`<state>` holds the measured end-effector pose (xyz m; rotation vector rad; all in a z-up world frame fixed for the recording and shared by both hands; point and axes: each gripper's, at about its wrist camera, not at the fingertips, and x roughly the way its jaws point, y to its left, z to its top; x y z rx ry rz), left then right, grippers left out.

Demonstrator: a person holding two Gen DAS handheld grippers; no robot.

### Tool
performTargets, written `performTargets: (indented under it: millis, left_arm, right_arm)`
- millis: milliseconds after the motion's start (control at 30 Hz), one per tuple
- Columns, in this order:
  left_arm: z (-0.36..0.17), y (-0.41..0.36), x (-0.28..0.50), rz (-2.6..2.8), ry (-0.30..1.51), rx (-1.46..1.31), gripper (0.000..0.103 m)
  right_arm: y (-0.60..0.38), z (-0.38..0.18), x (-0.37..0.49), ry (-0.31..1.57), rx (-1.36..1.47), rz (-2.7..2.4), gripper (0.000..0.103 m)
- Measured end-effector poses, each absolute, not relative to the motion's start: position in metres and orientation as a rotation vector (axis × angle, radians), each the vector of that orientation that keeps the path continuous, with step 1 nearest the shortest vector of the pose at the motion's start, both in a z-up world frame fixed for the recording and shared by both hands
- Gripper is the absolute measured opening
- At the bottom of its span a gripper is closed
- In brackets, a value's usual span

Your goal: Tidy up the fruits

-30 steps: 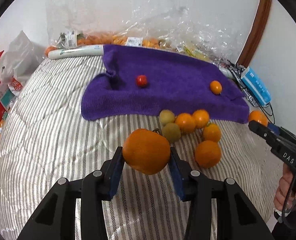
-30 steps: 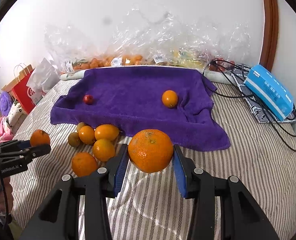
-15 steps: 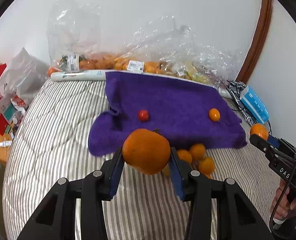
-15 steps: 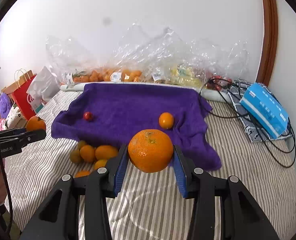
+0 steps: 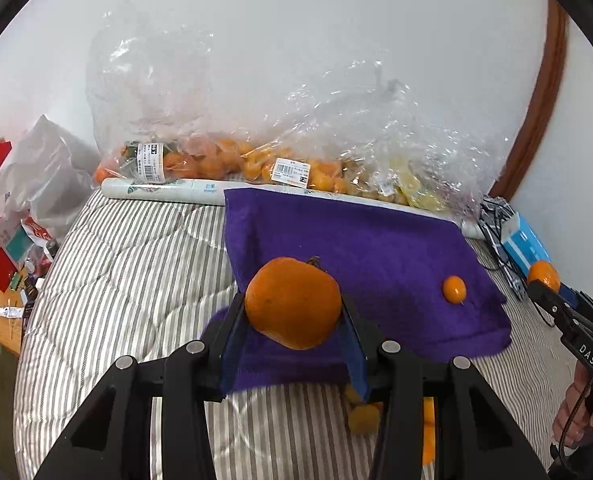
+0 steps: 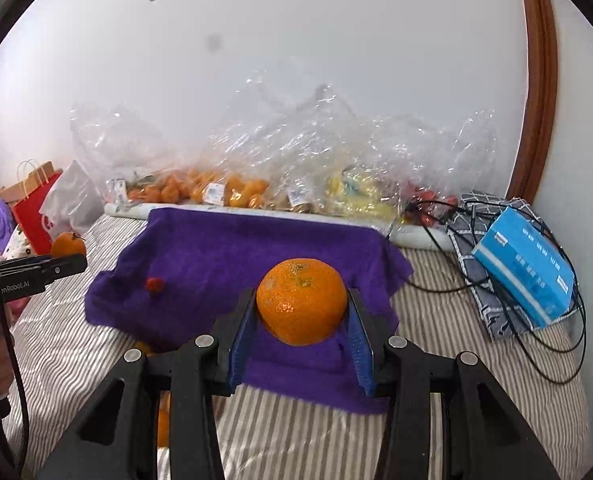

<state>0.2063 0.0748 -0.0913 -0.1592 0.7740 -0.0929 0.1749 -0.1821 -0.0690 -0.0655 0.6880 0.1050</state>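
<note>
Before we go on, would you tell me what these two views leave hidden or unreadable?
- Left wrist view: the loose fruit is mostly behind the left gripper; no count possible.
- Right wrist view: the small red fruit on the purple towel is blurred.
- Both views: the bagged fruit is obscured by crinkled plastic.

A large orange with a short stem (image 5: 292, 302) hangs clamped between blue pads above the near edge of the purple towel (image 5: 376, 240), which lies spread over the striped bed. A second large orange (image 6: 301, 306), its pitted green-flecked top upward, is pinched the same way over the towel's front edge. On the towel rest a small orange fruit (image 5: 454, 289) and a small red fruit (image 6: 154, 284), well apart. More small orange fruits (image 5: 362, 416) lie on the bed below the towel, partly hidden.
</note>
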Motion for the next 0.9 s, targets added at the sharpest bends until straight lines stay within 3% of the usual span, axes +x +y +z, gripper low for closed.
performTargets:
  millis: [400, 900]
  left_arm:
    - [-0.125, 0.061, 0.254, -0.126, 0.835, -0.187, 0.042]
    - [-0.152, 0.053, 0.258, -0.16, 0.893, -0.187, 0.042]
  right_arm:
    - [-0.198, -0.1, 0.221, 0.741, -0.04, 0.089, 0.043]
    - [-0.207, -0.139, 0.233, 0.855, -0.04, 0.097, 0.043]
